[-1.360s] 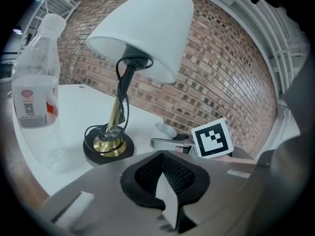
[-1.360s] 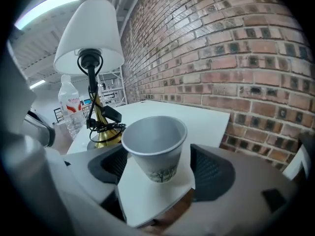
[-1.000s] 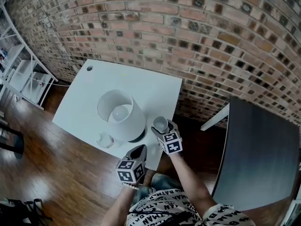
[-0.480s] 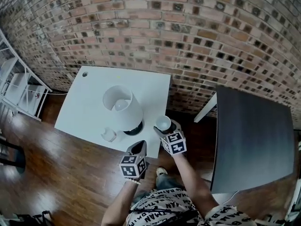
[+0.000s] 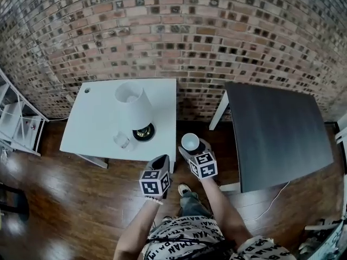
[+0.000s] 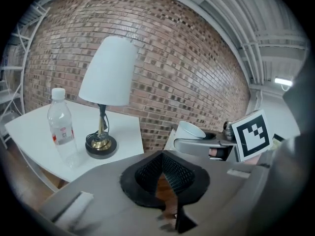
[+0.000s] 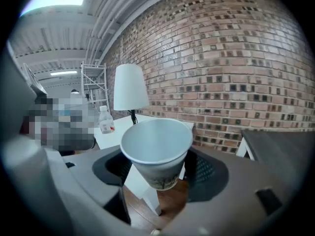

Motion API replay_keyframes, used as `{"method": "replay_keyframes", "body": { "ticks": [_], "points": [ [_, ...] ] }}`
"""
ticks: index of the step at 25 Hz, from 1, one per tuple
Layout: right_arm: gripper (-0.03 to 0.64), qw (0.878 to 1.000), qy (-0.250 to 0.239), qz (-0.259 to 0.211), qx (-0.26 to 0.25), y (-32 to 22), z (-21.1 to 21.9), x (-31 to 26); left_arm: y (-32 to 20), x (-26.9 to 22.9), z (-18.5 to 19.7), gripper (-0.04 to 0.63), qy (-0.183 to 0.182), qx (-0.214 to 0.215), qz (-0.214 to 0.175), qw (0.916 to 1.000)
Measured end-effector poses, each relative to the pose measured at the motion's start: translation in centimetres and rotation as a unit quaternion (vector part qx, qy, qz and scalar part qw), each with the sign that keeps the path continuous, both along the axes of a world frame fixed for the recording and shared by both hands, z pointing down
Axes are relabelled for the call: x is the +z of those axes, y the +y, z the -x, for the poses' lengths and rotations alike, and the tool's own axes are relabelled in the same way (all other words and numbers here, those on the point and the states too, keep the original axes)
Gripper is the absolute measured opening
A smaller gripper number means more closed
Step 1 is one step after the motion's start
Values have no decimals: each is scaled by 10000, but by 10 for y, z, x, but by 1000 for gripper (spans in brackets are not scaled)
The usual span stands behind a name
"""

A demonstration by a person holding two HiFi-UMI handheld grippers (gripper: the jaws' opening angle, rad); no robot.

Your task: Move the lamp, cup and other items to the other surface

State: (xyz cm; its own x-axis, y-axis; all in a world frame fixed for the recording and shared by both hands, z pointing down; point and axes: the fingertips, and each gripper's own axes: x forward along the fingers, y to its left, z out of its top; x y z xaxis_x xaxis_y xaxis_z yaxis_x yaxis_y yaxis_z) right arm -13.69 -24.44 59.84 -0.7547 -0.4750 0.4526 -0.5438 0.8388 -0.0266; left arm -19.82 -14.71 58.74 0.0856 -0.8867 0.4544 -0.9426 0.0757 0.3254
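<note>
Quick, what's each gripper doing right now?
Left gripper: jaws closed, empty.
Right gripper: closed on the paper cup.

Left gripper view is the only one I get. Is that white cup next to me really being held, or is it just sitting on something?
Observer: Held. In the right gripper view, the right gripper has its jaws pressed on both sides of the cup, which is upright.
Operator: Is there a drink in it?
Observer: No. That view looks down into it, and it is empty.
Operator: What's underneath it?
Observer: The head view shows it in the air over the wooden floor, in the gap between the white table and a dark table to the right.
</note>
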Motion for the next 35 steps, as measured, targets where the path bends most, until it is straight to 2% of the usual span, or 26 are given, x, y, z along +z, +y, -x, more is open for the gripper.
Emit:
{"method": "replay_keyframes", "body": {
  "ticks": [7, 14, 23, 35],
  "points": [
    [341, 9981, -29, -88, 609, 45, -67, -9, 28, -8, -62, 0, -112, 756, -76, 9970],
    [341, 9903, 37, -73, 1391, 73, -148, -9, 39, -6, -131, 0, -115, 1586, -49, 9873],
    [341, 9677, 127, -99, 2516, 59, -296, -10, 9, -9, -257, 0, -118, 2662, -124, 9638],
    [341, 9299, 225, 42, 3672, 20, -485, 11, -45, -4, -416, 0, -138, 3615, -136, 9322]
  ]
}}
